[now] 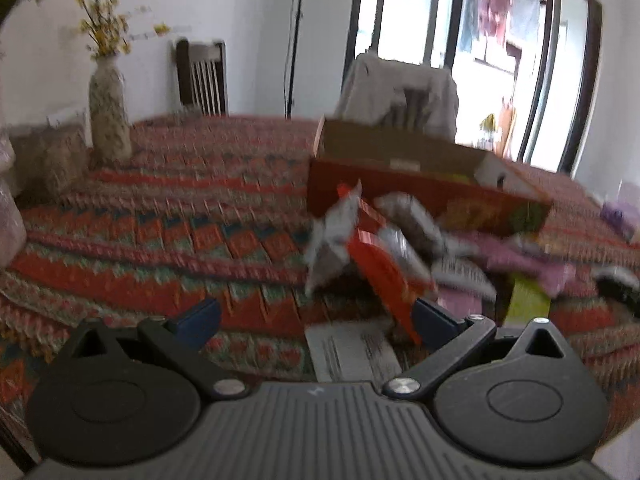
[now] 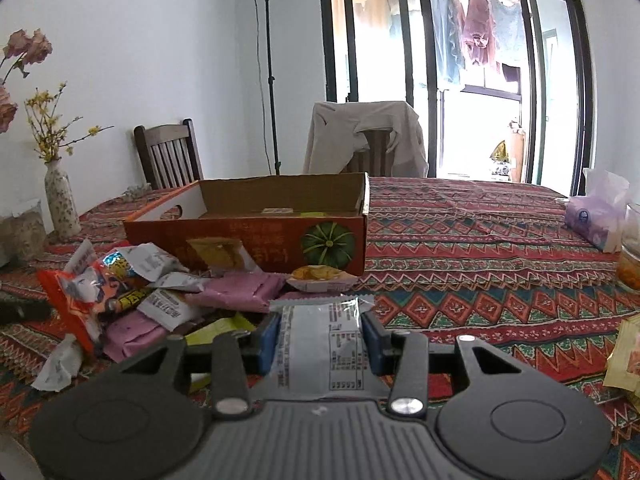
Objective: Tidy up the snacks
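Note:
My right gripper is shut on a silver snack packet with printed text, and both blue pads press its sides. Past it stands an open orange cardboard box with a pumpkin picture. A pile of snack packets lies left of and before the box: a red packet, pink packets and a yellow-green one. My left gripper is open wide above the patterned cloth. A red packet leans beside its right finger. The box lies beyond, blurred.
A flower vase stands at the table's left, also in the left wrist view. A purple tissue pack and a glass jar sit at the right edge, with yellow packets nearer. Two chairs and a light stand are behind the table.

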`<state>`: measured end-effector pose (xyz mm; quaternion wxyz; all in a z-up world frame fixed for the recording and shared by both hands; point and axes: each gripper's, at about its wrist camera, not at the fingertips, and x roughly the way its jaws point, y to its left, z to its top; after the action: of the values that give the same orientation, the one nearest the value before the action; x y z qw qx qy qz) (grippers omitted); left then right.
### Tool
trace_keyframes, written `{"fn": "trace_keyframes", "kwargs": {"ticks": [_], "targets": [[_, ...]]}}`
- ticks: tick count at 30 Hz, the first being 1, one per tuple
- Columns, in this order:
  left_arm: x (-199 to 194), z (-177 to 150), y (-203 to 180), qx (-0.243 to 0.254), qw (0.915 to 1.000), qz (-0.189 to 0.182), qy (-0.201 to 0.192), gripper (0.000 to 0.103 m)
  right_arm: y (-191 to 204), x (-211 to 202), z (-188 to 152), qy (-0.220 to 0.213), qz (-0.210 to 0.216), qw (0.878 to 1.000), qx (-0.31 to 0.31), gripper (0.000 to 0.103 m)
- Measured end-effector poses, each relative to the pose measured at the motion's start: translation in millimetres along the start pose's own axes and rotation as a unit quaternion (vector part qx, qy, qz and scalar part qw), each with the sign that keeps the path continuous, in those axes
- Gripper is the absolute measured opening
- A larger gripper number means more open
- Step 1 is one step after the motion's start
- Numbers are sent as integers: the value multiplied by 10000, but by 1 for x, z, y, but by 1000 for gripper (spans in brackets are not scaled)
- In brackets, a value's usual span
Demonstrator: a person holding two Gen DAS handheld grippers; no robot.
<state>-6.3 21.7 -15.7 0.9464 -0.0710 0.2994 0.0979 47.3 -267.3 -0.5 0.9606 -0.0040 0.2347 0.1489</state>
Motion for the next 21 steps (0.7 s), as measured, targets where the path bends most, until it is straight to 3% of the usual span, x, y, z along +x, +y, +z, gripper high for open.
{"fn": "trace_keyframes", "kwargs": {"ticks": [6,12,14,16,17,21], "targets": [[24,-17,-10,59,9986,72,522,102,3,-4,-2,-3,32,10000,-30,42],[24,-21,-14,150,9985,214,476,79,3,-6,-4,25,8,10000,-27,42],[22,-20,-14,195,9987,144,446,55,4,-7,-5,21,14,10000,-31,42],[20,-19,-13,206,9987,48,459,53,4,-8,-5,11,36,10000,-31,42],[18,-19,-11,185,9988,19,449,46,5,-9,-5,4,53,10000,-27,42],[11,-20,-6,108,9994,22,331,46,6,-12,-6,-9,82,10000,-53,42]]}}
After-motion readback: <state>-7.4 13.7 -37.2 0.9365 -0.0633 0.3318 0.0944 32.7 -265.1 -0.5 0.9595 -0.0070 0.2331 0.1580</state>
